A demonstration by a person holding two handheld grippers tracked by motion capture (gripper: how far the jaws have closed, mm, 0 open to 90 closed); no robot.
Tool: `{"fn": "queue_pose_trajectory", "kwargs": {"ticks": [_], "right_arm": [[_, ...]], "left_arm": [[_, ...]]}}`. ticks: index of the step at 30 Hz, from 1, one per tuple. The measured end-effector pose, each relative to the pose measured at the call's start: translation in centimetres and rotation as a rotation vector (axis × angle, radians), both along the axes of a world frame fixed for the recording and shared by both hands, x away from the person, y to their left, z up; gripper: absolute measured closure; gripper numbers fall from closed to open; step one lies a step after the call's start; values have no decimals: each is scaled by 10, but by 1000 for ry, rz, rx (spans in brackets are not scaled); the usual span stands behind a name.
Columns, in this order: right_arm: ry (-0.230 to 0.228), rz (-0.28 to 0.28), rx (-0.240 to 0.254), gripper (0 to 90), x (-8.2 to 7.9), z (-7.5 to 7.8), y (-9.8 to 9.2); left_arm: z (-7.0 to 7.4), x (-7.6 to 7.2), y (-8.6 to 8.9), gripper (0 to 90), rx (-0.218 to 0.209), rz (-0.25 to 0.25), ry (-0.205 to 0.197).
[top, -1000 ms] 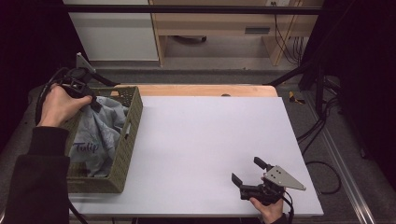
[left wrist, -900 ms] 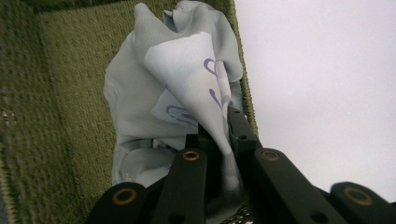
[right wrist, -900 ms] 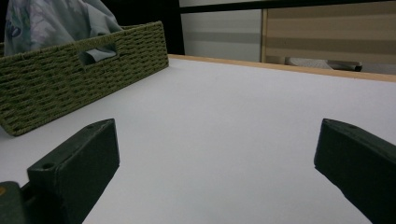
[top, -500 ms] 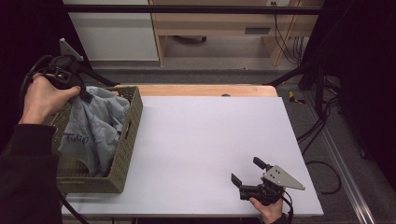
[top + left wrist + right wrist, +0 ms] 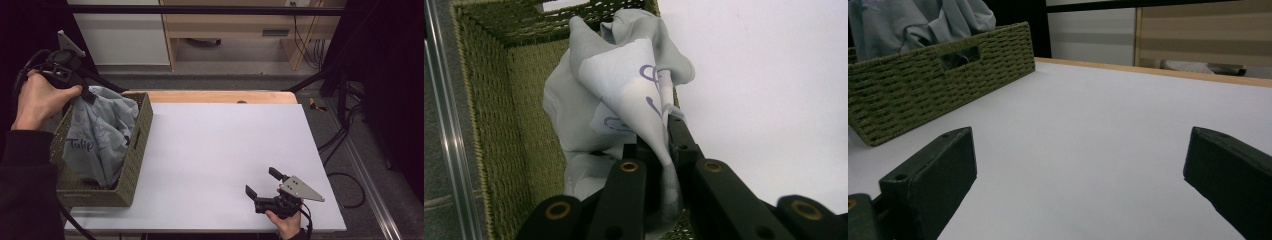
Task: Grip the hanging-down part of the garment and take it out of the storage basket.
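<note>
Table [image 5: 215, 150] open between basket [image 5: 135, 150] at left edge and right hand-held gripper [image 5: 265, 186].

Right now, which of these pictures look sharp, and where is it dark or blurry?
High view: the white table is evenly lit, the surroundings nearly black. Left gripper view: the grey cloth is sharp, the near jaws soft. Right gripper view: the woven basket and the jaws look slightly blurred.

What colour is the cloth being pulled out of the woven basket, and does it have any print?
Pale grey-blue cloth with purple lettering; clearest in the left gripper view.
</note>
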State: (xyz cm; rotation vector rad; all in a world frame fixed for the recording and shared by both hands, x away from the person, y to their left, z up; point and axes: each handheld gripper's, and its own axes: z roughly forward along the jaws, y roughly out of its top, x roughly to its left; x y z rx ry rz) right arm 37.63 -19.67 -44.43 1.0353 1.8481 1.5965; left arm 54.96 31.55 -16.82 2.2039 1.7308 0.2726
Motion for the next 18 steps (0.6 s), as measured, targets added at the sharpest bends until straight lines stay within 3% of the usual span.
{"fn": "queue_pose_trajectory", "kwargs": {"ticks": [4,7,9,13,14,18], "right_arm": [[-9,30,2,9,6,5,11],[-25,91,13,11,17,16,37],[-23,105,15,12,19,19,43],[-32,176,33,15,32,30,76],[-32,202,32,18,38,34,91],[-30,238,38,21,47,38,113]], "left_arm": [[4,-1,0,859,-6,1,-6],[9,-2,0,859,-6,2,-9],[11,-2,0,859,-7,1,-11],[12,-2,1,859,-1,3,-8],[12,-2,1,859,-1,3,-2],[13,-2,1,859,2,6,6]]}}
